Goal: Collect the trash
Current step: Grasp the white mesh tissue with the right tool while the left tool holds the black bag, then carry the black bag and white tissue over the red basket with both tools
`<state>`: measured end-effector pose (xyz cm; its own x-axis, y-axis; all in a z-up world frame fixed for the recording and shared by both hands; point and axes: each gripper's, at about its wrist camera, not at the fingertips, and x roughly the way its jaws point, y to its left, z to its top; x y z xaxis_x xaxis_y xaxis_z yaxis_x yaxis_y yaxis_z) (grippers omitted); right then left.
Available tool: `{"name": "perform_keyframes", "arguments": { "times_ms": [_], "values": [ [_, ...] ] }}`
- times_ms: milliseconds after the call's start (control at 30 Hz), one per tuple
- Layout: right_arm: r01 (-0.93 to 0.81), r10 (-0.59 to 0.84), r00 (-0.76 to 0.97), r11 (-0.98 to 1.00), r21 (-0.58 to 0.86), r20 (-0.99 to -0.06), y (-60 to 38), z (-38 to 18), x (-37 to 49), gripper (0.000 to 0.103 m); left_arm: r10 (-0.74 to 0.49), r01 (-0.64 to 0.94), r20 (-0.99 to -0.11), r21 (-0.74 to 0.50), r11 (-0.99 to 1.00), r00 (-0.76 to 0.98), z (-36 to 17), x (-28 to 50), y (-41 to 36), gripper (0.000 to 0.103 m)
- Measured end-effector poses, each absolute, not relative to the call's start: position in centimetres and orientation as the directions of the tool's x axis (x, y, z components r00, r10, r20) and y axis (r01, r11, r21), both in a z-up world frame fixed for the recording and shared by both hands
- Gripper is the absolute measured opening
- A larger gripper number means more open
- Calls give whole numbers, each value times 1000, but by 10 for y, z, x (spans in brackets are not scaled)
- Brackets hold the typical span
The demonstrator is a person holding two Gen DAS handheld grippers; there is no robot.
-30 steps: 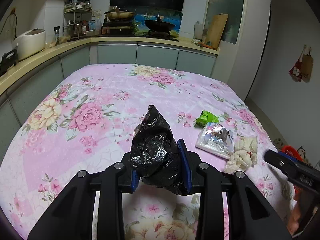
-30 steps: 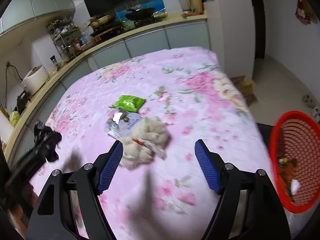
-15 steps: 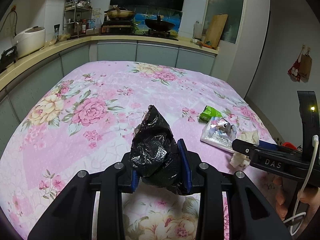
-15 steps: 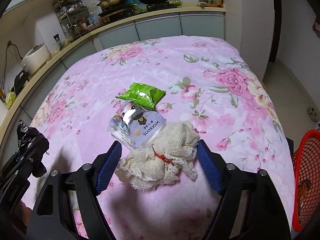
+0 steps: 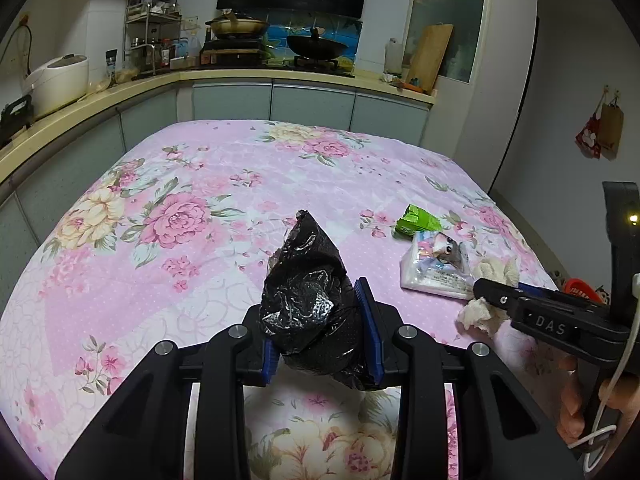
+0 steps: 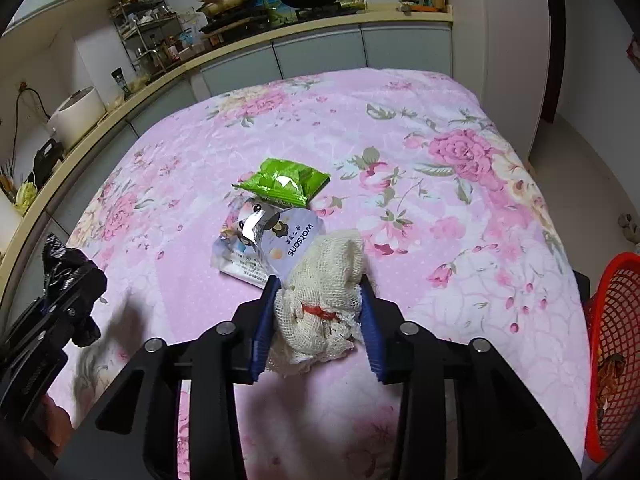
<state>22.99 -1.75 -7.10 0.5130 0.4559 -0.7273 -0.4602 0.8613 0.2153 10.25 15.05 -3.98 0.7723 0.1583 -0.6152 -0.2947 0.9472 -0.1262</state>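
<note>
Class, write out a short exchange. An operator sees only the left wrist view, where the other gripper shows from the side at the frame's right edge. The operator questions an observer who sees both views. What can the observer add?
Operator: I only see the right gripper side-on. Is anything between its jaws?
Observer: Yes. The cream net cloth sits between the jaws, which are closing on it.
Operator: There is a red sliver past the bed. What is it?
Observer: A red mesh basket beside the bed, with some scraps in it.
</note>
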Motion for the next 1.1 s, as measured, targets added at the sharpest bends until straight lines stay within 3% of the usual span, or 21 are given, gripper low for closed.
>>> {"name": "perform_keyframes", "arguments": {
  "times_ms": [467,1100],
  "values": [
    [-451,495,595,858,247,-633,-57,-31,199,37,157,-274,-596,-110,955,788,-30,101,137,32],
    [-438,503,701,863,251,-505,-113,12,162,37,128,-178,-493,-56,982,860,11,94,87,32]
  ]
}}
